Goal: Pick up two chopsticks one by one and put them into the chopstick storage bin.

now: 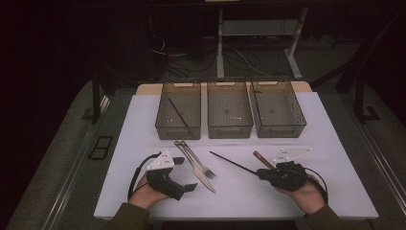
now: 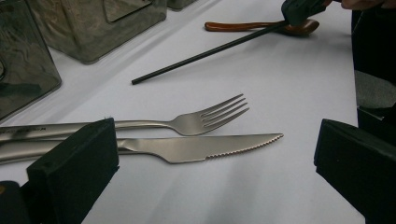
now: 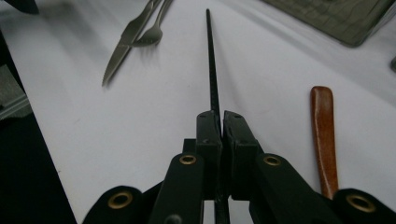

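My right gripper [image 1: 258, 172] [image 3: 219, 121] is shut on a black chopstick [image 1: 232, 162] [image 3: 211, 60], which points away from the jaws toward the table's middle, its far end low over the white table. Just to the gripper's right lies a brown wooden spoon [image 1: 263, 159] [image 3: 323, 130]. A steel fork [image 1: 194, 160] [image 2: 205, 119] and a serrated knife [image 1: 203, 179] [image 2: 201, 148] lie side by side on the table. My left gripper [image 1: 186, 173] [image 2: 215, 172] is open, jaws wide apart around the knife's handle end, gripping nothing.
Three translucent bins stand in a row at the back: left [image 1: 163, 129], middle [image 1: 230, 130], right [image 1: 280, 130]. Another black chopstick [image 1: 178, 112] lies in the left bin. The white table ends close behind both hands.
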### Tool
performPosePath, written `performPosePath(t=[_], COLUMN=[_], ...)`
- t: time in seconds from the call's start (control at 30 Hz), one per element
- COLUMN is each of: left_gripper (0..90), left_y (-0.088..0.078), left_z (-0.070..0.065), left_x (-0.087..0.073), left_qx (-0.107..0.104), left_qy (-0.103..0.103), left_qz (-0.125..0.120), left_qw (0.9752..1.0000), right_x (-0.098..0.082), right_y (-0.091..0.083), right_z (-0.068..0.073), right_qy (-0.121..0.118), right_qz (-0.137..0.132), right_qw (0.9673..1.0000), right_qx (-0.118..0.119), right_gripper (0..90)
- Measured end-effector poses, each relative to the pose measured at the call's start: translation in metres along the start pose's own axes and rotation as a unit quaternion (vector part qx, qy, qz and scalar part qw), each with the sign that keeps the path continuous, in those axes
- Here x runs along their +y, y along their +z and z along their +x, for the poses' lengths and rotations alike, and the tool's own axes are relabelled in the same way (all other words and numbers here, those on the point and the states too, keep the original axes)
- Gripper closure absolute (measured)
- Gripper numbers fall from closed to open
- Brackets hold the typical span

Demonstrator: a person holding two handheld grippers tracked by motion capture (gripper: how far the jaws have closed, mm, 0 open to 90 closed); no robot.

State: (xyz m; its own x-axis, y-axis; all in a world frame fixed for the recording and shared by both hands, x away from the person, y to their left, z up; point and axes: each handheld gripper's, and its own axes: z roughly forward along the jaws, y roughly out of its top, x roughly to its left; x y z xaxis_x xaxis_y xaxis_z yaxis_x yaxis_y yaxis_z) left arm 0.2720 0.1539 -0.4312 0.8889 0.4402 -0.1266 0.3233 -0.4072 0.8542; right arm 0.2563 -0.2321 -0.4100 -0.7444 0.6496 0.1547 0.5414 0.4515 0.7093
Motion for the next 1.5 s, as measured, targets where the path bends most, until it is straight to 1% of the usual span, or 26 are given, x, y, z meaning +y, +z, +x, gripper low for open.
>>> performPosePath(t=[0.17,0.27,0.33,0.4,0.5,0.7,0.77,0.8,0.87,1.07,1.23,1.5], left_gripper=[0.0,0.0,0.0,0.0,0.0,0.0,0.0,0.0,0.0,0.0,0.0,0.0], left_y=[0.000,0.001,0.001,0.001,0.000,0.001,0.001,0.001,0.002,0.004,0.002,0.002], left_z=[0.001,0.001,0.001,0.001,0.002,0.001,0.002,0.002,0.003,0.002,0.003,0.002], left_x=[0.000,-0.001,-0.001,0.000,0.000,-0.001,-0.001,-0.001,-0.002,-0.002,-0.003,-0.003], left_qx=[0.000,0.000,0.000,0.000,0.001,0.002,0.001,0.001,0.002,-0.001,-0.001,-0.002], left_qy=[-0.002,-0.006,-0.004,-0.002,-0.003,-0.002,0.001,-0.001,0.002,0.000,0.000,-0.001], left_qz=[0.000,-0.005,-0.005,-0.003,-0.002,-0.001,0.000,0.001,0.002,0.004,0.006,0.007], left_qw=[1.0000,1.0000,1.0000,1.0000,1.0000,1.0000,1.0000,1.0000,1.0000,1.0000,1.0000,1.0000], right_x=[0.003,0.005,0.008,0.010,0.013,0.022,0.025,0.027,0.032,0.043,0.055,0.073], right_y=[-0.008,-0.012,-0.016,-0.019,-0.022,-0.028,-0.030,-0.030,-0.031,-0.030,-0.029,-0.018], right_z=[0.000,0.000,0.000,-0.001,-0.004,-0.005,-0.005,-0.005,-0.006,-0.009,-0.009,-0.008], right_qy=[0.001,0.003,-0.001,-0.002,0.002,-0.001,-0.003,-0.004,-0.005,-0.004,-0.007,-0.008], right_qz=[-0.022,-0.033,-0.040,-0.050,-0.062,-0.081,-0.085,-0.087,-0.090,-0.104,-0.116,-0.122], right_qw=[0.9997,0.9995,0.9992,0.9987,0.9981,0.9967,0.9964,0.9962,0.9959,0.9946,0.9933,0.9925], right_qx=[0.004,0.005,0.004,0.005,0.007,0.005,0.004,0.004,0.002,0.001,0.000,-0.005], right_gripper=[85.8,85.8,85.8,85.8,85.8,85.8,85.8,85.8,85.8,85.8,85.8,85.7])
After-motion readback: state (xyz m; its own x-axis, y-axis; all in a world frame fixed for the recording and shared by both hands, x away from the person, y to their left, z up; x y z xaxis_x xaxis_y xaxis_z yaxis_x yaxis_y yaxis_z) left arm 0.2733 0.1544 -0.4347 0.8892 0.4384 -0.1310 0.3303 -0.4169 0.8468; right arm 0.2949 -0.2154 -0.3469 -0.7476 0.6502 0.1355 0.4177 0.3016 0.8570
